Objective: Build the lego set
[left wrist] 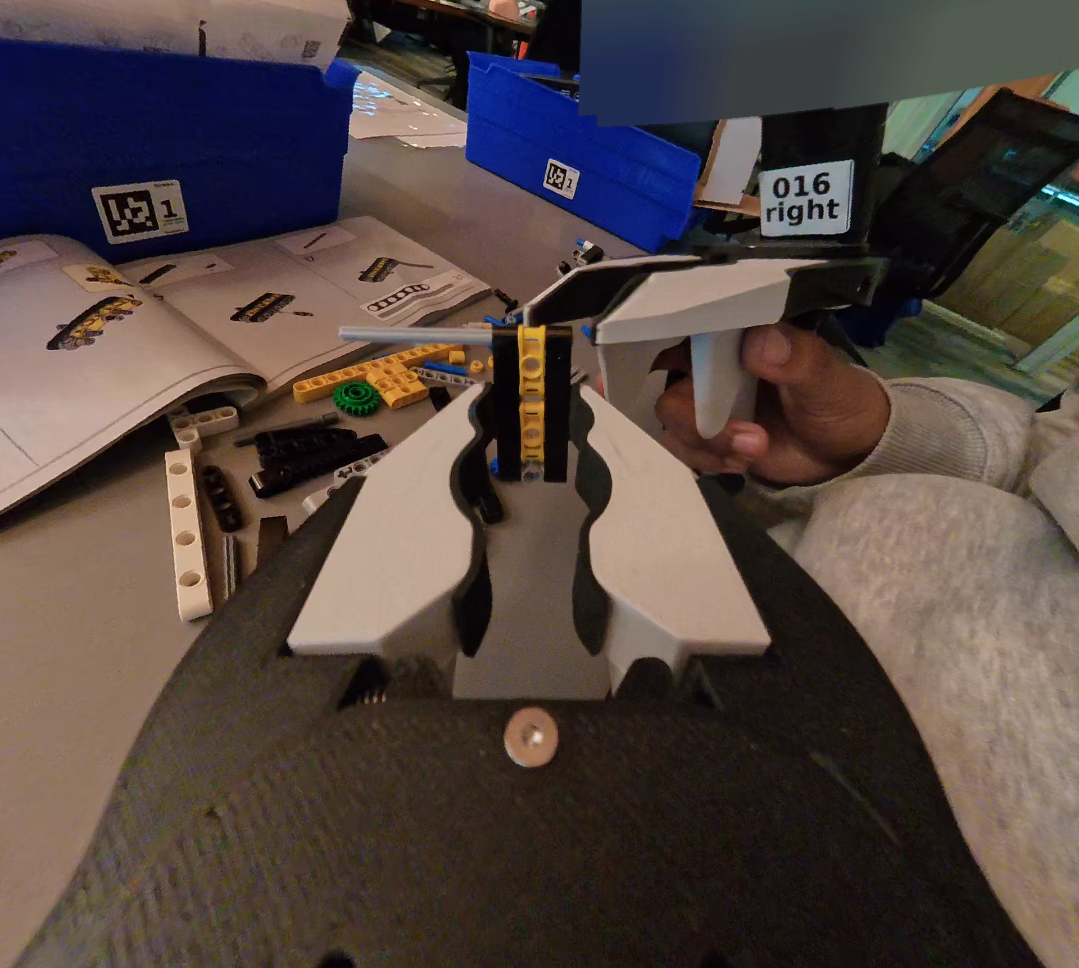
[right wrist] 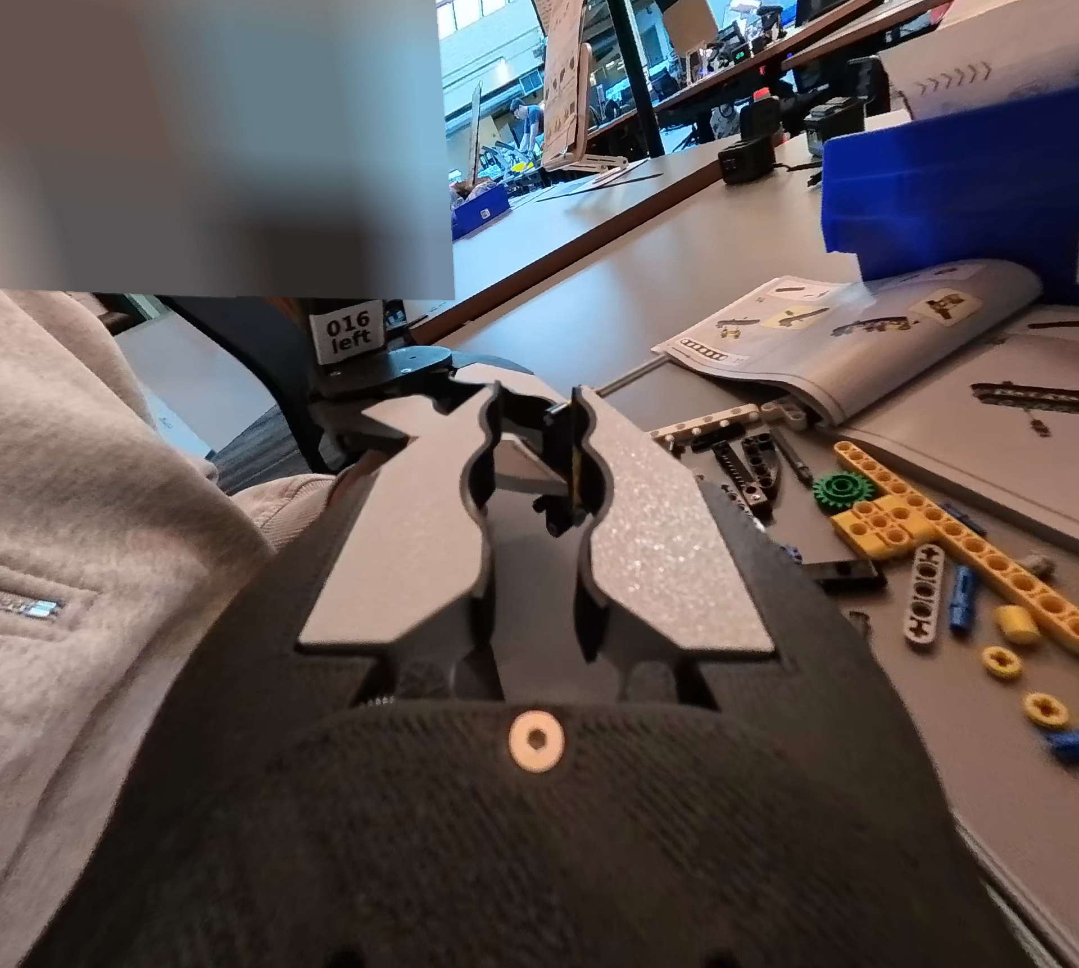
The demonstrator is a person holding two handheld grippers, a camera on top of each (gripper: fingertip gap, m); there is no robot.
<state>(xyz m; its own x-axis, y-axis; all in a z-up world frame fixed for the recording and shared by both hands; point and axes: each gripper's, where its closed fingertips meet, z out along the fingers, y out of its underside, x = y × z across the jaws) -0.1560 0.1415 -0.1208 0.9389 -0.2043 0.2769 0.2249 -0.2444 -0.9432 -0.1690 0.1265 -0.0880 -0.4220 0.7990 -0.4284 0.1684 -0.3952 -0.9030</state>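
Note:
My left gripper (left wrist: pixel 531 397) is shut on an upright assembly (left wrist: pixel 531 402) of two black beams with yellow pieces between them, held above the table. A grey axle (left wrist: pixel 409 335) sticks out to the left from the top of the assembly. My right gripper (left wrist: pixel 560 321) comes in from the right, with its fingertips at the top of the assembly. In the right wrist view my right gripper (right wrist: pixel 537 391) is open. The assembly (right wrist: pixel 563 449) stands edge-on close to the right finger (right wrist: pixel 642 502), with a clear gap to the left finger. The axle (right wrist: pixel 633 373) runs on past it.
An open instruction booklet (left wrist: pixel 175 321) lies on the grey table (left wrist: pixel 87 648). Loose parts lie beside it: yellow beams (left wrist: pixel 373 373), a green gear (left wrist: pixel 356 397), black beams (left wrist: pixel 315 452) and a white beam (left wrist: pixel 184 531). Two blue bins (left wrist: pixel 175 145) (left wrist: pixel 560 151) stand behind. Both grippers' tips are close together, under 4 cm apart. The green gear (left wrist: pixel 356 397) lies around 10 cm away from my left fingertips. The right camera catches it too, in the right wrist view (right wrist: pixel 834 488).

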